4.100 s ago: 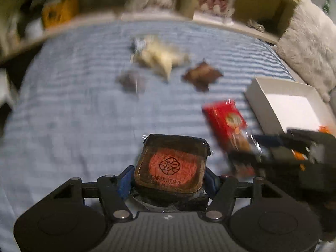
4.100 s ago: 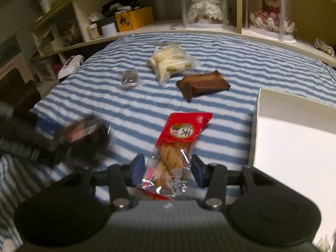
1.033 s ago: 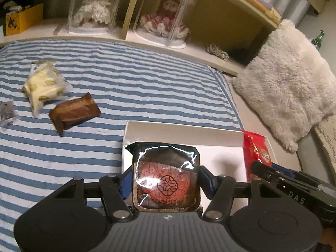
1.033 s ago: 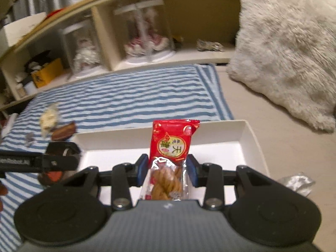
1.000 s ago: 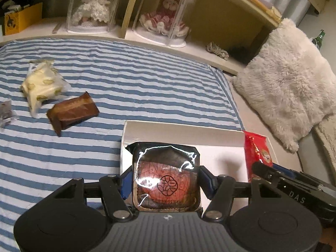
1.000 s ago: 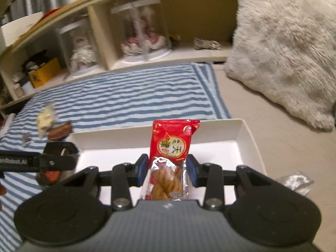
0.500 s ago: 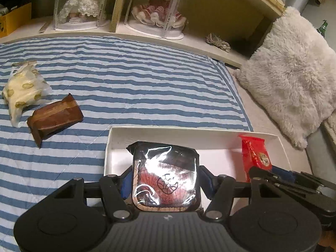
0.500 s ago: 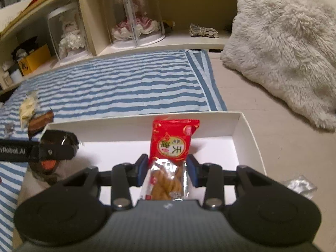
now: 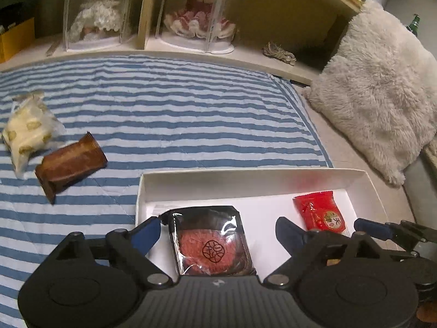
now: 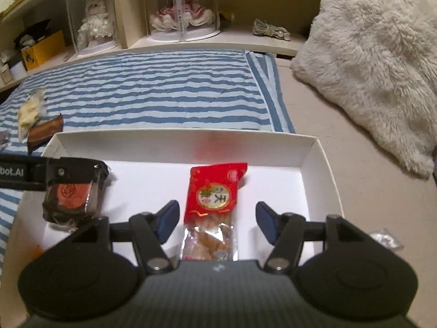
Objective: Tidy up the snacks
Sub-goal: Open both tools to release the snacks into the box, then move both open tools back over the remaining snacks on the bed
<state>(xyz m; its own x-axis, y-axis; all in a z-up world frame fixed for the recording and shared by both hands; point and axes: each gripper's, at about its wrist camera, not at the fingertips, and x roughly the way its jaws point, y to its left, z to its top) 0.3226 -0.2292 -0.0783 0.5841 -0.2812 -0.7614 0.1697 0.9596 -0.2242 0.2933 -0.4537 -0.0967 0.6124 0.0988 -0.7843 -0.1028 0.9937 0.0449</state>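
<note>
Fig. Both grippers over the white box (image 10: 314, 161), which sits on the bed at the edge of the striped blanket (image 9: 169, 114).

L gripper (image 9: 215, 229): jaws wide, touching nothing; the dark mooncake pack (image 9: 213, 246) lies between them on the box floor, left half. R gripper (image 10: 217, 220): jaws wide, likewise clear of the red twist-snack pack (image 10: 215, 207), which lies flat, mid-box, red end toward the far wall.

Still outside on the blanket: brown wrapped bar (image 9: 71, 164), w/ the pale yellow bag (image 9: 27, 134) just beside it; a small dark item is barely visible at the left edge of the R view.

Handling (judged):
- Mooncake pack: rigid tray under glossy film, prob. slippery; grip across the tray sides, not the film.
- Twist snack: light, crinkly, brittle contents; pinch mid-pack gently or by the sealed end.
- Brown bar: firm, boxy; take across the short width.
- Yellow bag: soft, loose, contents shift; pinch the gathered film near the top.
</note>
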